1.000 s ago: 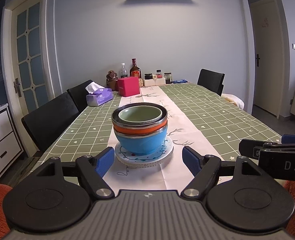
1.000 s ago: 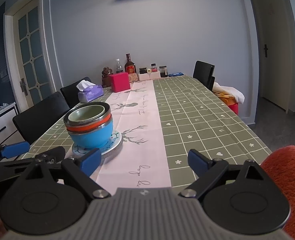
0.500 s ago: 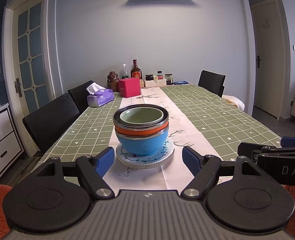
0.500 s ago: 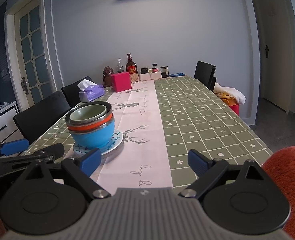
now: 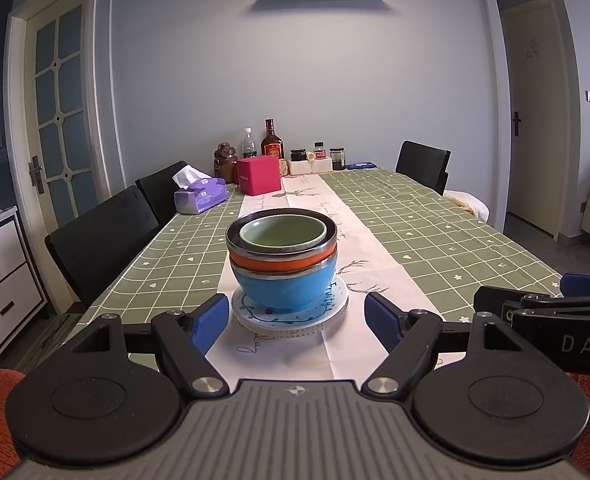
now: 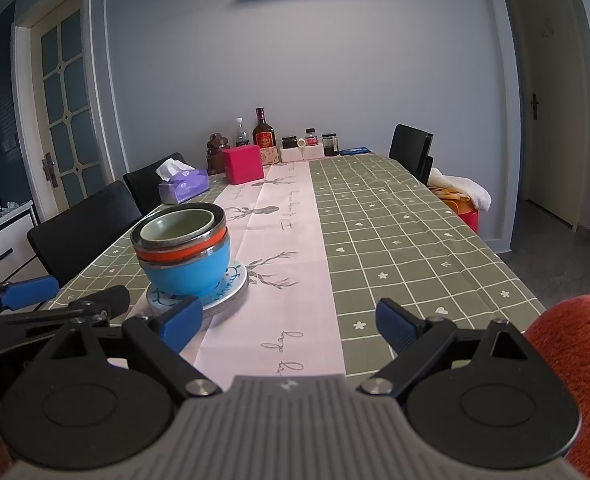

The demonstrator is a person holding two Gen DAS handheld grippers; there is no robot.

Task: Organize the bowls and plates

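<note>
On the table (image 5: 435,232) there is a pile of 3 bowls standing on a round plate (image 5: 327,312) with blue drawing. The blue bowl (image 5: 287,286) is at the bottom, the orange bowl (image 5: 283,262) sits inside it, and the green bowl (image 5: 283,232) sits on top, inside a dark metal rim. The pile stands upright on the pale cloth strip (image 5: 307,196) that runs along the middle of the green checked tablecloth.

In the left wrist view the pile is at 12 o'clock, just past the left gripper (image 5: 297,320). Its jaws stand wide apart and hold nothing; the plate shows between the 2 blue fingertips (image 5: 209,322), and I cannot tell if they touch it.

In the right wrist view the pile is at about 10 o'clock. The right gripper (image 6: 289,322) is also wide open and empty, above the cloth strip and the tablecloth, beside the plate.

At the far end of the table, at 12 o'clock, stand a pink box (image 5: 259,174), a purple tissue box (image 5: 201,200) and several bottles (image 5: 273,140). Black chairs (image 5: 103,240) stand at 9 o'clock.
</note>
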